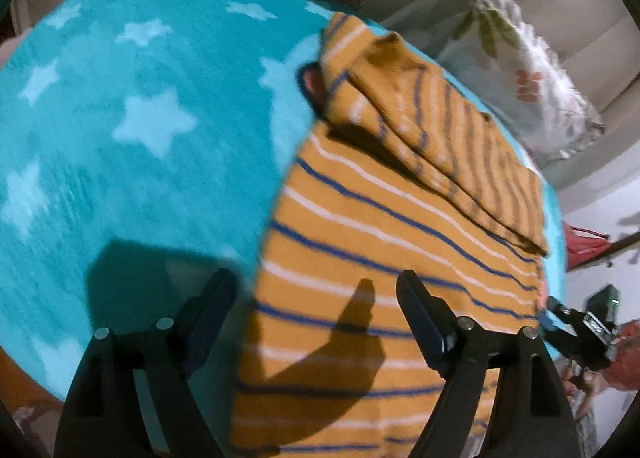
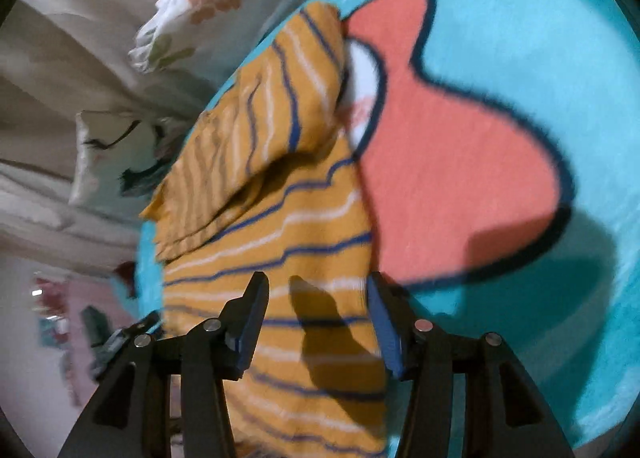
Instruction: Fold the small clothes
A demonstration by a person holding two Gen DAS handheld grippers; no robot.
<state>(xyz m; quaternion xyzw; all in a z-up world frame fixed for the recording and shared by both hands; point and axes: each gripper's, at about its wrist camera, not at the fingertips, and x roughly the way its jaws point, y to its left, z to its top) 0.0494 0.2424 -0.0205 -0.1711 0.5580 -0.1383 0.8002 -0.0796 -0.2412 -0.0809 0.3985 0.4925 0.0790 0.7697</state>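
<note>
Left wrist: both grippers' fingers (image 1: 420, 322) gape empty over the striped garment (image 1: 360, 258); no writing legible.

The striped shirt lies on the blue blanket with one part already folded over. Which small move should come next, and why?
Probably lower both tools onto the near edge of the shirt and close on it. The left tool and the right tool both hang open above that edge with nothing between their pads, and only the far part is folded over, so the near half still lies flat on the blanket.
</note>
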